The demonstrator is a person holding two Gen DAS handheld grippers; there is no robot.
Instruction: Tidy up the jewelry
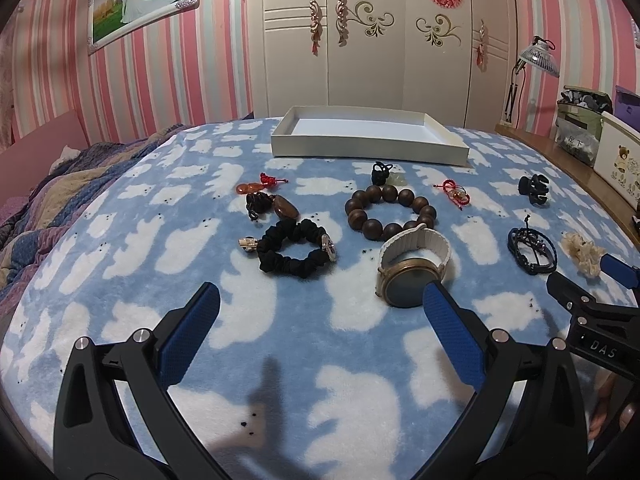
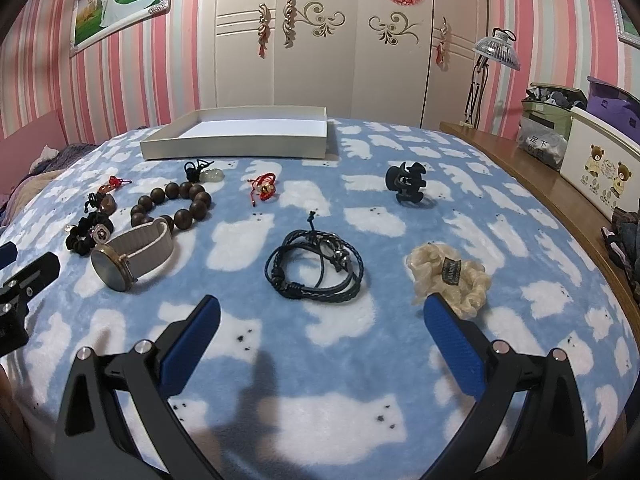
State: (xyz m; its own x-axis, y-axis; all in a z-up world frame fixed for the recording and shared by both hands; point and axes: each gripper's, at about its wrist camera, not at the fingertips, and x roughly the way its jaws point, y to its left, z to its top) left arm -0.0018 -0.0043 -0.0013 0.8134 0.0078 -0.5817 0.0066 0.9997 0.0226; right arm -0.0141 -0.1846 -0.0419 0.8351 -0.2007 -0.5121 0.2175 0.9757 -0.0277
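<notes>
Jewelry lies spread on a blue blanket. In the left wrist view: a black scrunchie (image 1: 294, 252), a wooden bead bracelet (image 1: 390, 210), a white-strap watch (image 1: 412, 266), a black cord bracelet (image 1: 532, 250) and a black hair claw (image 1: 534, 189). An empty white tray (image 1: 370, 154) stands behind them. My left gripper (image 1: 320, 308) is open, just short of the watch. In the right wrist view my right gripper (image 2: 320, 312) is open, near the cord bracelet (image 2: 314, 266) and a cream scrunchie (image 2: 450, 274). The watch (image 2: 132, 256) and the tray (image 2: 236, 146) lie to its left.
Small red-cord charms (image 1: 454, 192) and amber pendants (image 1: 276, 206) lie among the pieces. A wooden ledge (image 2: 532, 184) with boxes and a lamp runs along the right. A rumpled quilt (image 1: 60, 200) lies at the left. A wardrobe stands behind the bed.
</notes>
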